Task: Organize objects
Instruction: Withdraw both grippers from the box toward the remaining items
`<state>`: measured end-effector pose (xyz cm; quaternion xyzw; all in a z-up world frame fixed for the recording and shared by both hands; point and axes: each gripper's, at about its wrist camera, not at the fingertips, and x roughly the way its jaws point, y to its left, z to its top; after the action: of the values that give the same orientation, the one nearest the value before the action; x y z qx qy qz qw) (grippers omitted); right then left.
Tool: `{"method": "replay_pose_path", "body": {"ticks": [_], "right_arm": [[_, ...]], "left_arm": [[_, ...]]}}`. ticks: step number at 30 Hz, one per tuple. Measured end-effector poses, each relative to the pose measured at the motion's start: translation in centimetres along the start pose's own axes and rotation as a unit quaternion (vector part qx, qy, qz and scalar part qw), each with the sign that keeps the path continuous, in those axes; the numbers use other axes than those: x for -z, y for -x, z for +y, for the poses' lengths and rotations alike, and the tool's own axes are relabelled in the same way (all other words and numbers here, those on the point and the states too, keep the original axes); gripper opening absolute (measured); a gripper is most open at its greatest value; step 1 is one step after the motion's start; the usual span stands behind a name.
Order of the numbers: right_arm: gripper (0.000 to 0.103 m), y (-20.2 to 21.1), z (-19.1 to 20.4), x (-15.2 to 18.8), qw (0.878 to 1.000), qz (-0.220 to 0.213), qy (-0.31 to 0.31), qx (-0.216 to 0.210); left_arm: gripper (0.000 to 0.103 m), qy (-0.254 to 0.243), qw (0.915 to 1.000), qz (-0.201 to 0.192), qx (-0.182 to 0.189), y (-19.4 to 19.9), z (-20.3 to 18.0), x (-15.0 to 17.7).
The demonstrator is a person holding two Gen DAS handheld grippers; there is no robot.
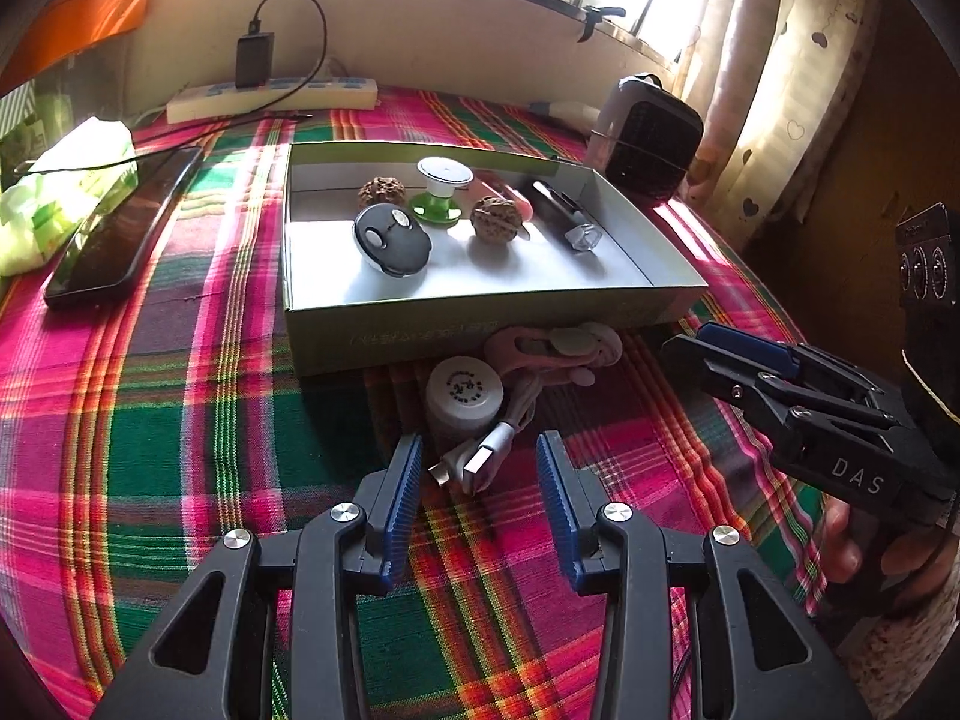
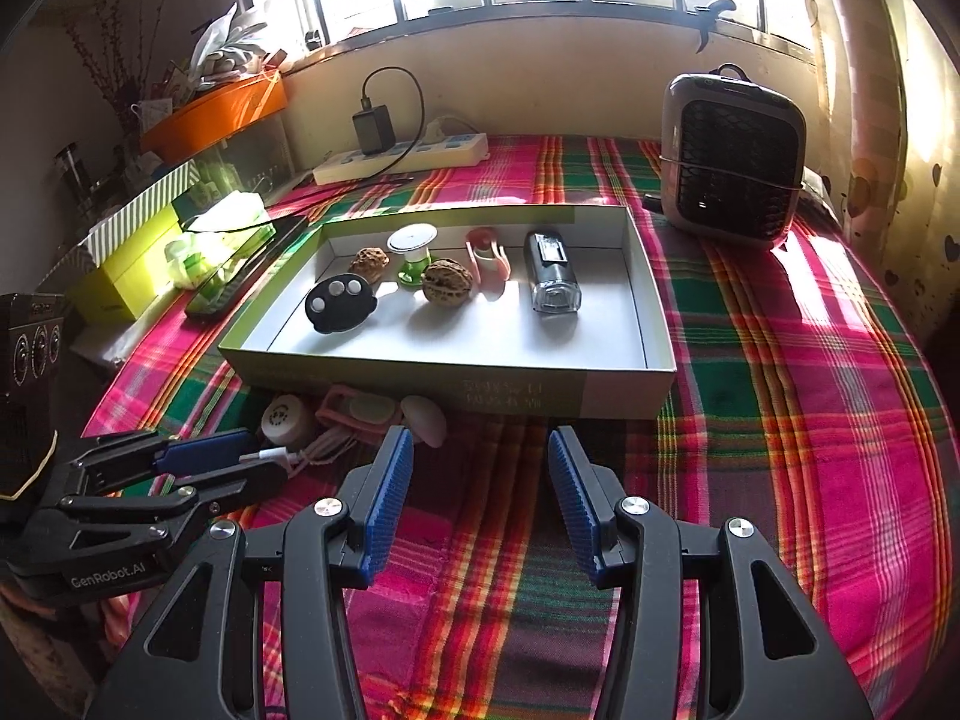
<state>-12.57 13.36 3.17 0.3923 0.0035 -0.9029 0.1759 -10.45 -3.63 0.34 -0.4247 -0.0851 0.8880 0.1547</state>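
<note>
Left tongs (image 1: 477, 456) gape open over the white USB cable (image 1: 480, 456) (untouched); right tongs (image 2: 480, 468) hang open, empty, near the box (image 2: 450, 384).

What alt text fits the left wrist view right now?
The open left gripper hovers over a white USB cable and a small white jar on plaid cloth, before a shallow box of small items. The right gripper enters from the right.

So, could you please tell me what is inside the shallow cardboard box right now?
Inside the box: a black key fob, two walnuts, a green-based white-topped piece, a pink item and a small torch. Nothing seems covered.
</note>
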Motion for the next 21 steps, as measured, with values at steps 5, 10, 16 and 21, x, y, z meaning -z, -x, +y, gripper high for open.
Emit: {"method": "replay_pose_path", "body": {"ticks": [5,10,16,21], "right_arm": [[0.049,0.0,0.0,0.3,1.000,0.002,-0.005,0.002],[0.049,-0.1,0.2,0.4,1.000,0.004,-0.005,0.000],[0.049,-0.2,0.4,0.7,1.000,0.006,-0.006,-0.002],[0.049,-0.1,0.5,0.9,1.000,0.006,-0.009,-0.001]], "left_arm": [[0.037,-0.010,0.9999,-0.002,-0.014,-0.3,-0.4,-0.1],[0.037,-0.023,0.9989,-0.002,-0.041,-0.6,-1.0,-0.2],[0.028,-0.026,0.9978,-0.002,-0.061,-0.4,-1.1,0.0],[0.027,-0.025,0.9977,-0.002,-0.062,-0.1,-1.1,0.3]]}}
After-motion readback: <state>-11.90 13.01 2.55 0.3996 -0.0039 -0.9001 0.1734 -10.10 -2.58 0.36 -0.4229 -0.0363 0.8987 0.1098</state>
